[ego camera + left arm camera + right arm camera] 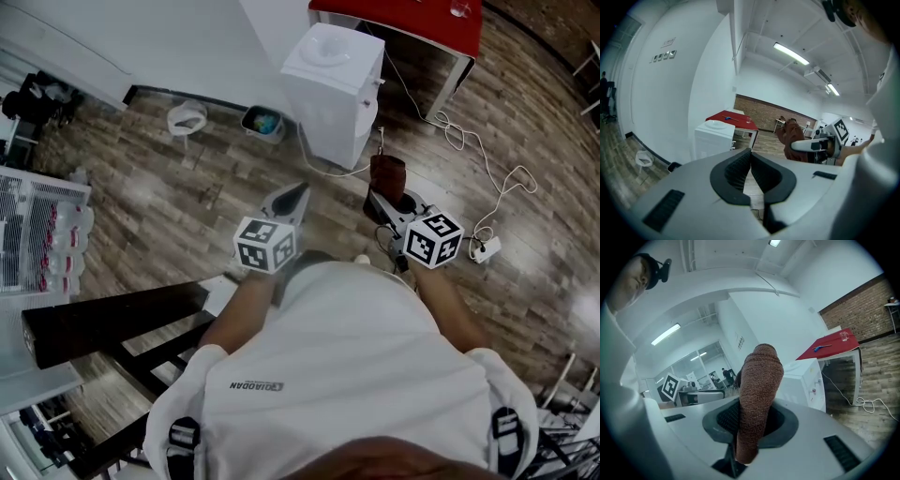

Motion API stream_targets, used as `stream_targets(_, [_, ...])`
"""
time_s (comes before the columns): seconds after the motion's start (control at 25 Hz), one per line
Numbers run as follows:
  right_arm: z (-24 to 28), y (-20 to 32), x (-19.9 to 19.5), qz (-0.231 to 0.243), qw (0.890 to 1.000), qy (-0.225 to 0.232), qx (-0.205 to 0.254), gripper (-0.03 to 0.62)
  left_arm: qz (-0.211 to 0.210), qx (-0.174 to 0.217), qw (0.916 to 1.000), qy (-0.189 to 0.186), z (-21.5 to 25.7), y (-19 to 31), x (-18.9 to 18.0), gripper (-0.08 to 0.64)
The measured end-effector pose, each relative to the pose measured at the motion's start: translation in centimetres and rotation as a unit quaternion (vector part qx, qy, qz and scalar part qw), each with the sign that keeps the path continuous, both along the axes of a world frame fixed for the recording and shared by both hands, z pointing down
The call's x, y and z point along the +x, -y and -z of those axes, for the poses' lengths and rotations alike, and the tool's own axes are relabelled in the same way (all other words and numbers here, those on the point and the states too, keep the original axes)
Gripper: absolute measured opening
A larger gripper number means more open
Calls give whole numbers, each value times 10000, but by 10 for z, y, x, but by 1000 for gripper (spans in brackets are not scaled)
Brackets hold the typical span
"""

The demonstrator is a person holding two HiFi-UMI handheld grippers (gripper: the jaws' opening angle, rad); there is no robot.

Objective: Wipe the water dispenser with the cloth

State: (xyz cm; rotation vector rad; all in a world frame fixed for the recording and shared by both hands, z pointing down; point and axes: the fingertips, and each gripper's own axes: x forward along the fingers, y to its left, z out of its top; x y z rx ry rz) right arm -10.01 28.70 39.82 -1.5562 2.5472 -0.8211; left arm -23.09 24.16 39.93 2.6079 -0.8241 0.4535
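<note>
Step in hand: the water dispenser [333,89] is being approached, by the look of it; no wiping contact is made yet.
Right gripper [750,420]: its jaws are clamped on the brown cloth [759,394], which stands up out of them in a folded wad.
Left gripper [751,164]: its jaws are pressed together with nothing between them.
Task's thing: the dispenser is seen in the upper middle of the head view, on the floor against the white wall, well apart from both grippers.
Doing it well: the free end of the cloth should be laid flat on the white top first and then drawn down the sides.
Around: a red table [398,19] stands just beside the dispenser, and two bins [262,122] are set at upper left.
In the way: a white cable [469,141] is looped across the floor at right.
</note>
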Motion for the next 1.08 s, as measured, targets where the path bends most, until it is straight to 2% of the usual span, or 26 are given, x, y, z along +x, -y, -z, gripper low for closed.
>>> stream_targets(0.28, [-1, -2, -1, -78, 10000, -52, 15, 71, -109, 107, 9999, -38, 7, -4, 7, 0])
stream_targets(0.52, [0, -2, 3, -80, 9999, -110, 13, 71, 2, 134, 9999, -8, 8, -1, 4, 0])
stream_targets(0.72, [-2, -3, 3, -32, 10000, -81, -35, 71, -126, 246, 9996, 103, 8, -8, 11, 0])
stream_targets(1.08, [-1, -10, 8, -75, 9998, -183, -29, 71, -198, 311, 9993, 65, 14, -7, 18, 0])
